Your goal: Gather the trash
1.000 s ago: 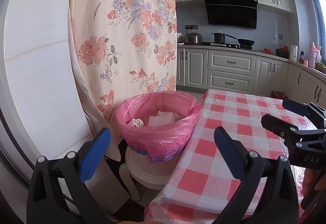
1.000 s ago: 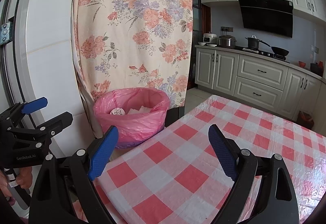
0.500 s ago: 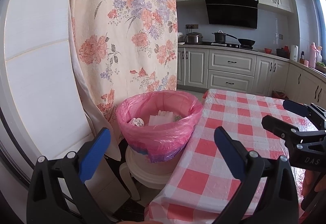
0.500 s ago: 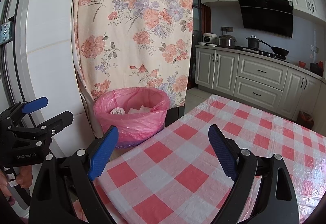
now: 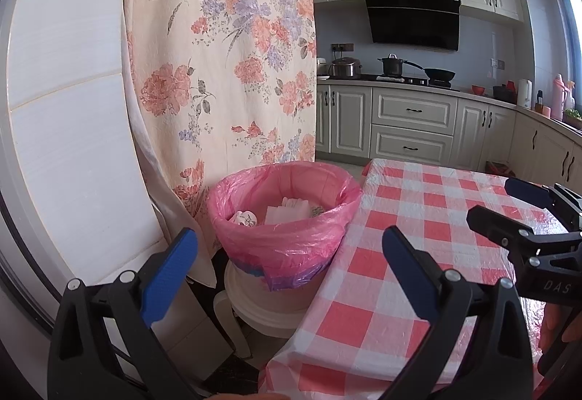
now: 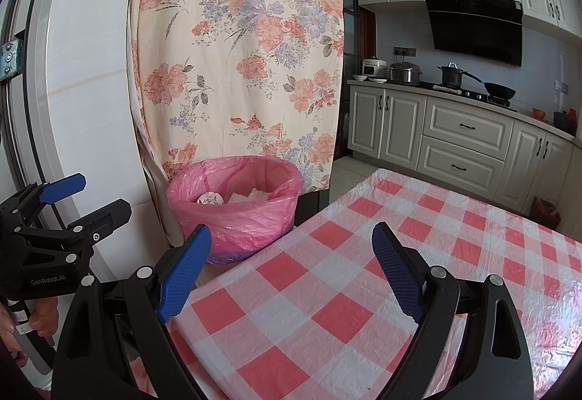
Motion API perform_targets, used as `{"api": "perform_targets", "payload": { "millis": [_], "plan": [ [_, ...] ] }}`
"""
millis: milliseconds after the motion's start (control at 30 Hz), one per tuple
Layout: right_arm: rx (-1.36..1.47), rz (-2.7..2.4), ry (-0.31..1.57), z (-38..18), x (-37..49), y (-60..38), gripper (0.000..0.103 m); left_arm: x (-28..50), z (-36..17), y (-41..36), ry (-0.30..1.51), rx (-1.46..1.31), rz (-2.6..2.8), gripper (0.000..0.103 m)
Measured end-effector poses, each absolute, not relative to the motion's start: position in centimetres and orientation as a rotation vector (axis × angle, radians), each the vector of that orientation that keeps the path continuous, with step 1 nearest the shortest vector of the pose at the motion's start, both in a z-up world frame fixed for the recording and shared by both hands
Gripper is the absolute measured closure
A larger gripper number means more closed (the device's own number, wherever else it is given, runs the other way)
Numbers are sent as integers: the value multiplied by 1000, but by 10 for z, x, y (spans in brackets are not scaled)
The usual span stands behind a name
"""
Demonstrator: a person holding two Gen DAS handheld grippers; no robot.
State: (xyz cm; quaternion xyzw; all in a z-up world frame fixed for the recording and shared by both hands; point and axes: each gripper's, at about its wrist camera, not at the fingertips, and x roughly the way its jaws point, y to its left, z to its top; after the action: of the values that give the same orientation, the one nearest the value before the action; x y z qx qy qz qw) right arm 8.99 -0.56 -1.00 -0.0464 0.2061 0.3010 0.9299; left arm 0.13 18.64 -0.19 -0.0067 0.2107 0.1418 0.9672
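A bin lined with a pink bag stands on a white stool beside the table's left end. White crumpled paper trash lies inside it. My left gripper hovers open and empty in front of the bin, over the table's corner. It also shows at the left edge of the right wrist view as the left gripper. My right gripper is open and empty above the red-and-white checked tablecloth; in the left wrist view the right gripper sits at the right edge.
A floral curtain hangs just behind the bin, with a white wall to its left. Kitchen cabinets and a stove with pots stand far behind. A hand holds the left gripper's handle.
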Motion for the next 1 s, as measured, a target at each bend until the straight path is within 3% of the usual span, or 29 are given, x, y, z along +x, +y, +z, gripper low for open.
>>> {"api": "perform_targets", "payload": {
  "millis": [1000],
  "plan": [
    [-99,627,420,-13,88,-6,19,6,-6,186,452,-21,276,5]
  ]
}}
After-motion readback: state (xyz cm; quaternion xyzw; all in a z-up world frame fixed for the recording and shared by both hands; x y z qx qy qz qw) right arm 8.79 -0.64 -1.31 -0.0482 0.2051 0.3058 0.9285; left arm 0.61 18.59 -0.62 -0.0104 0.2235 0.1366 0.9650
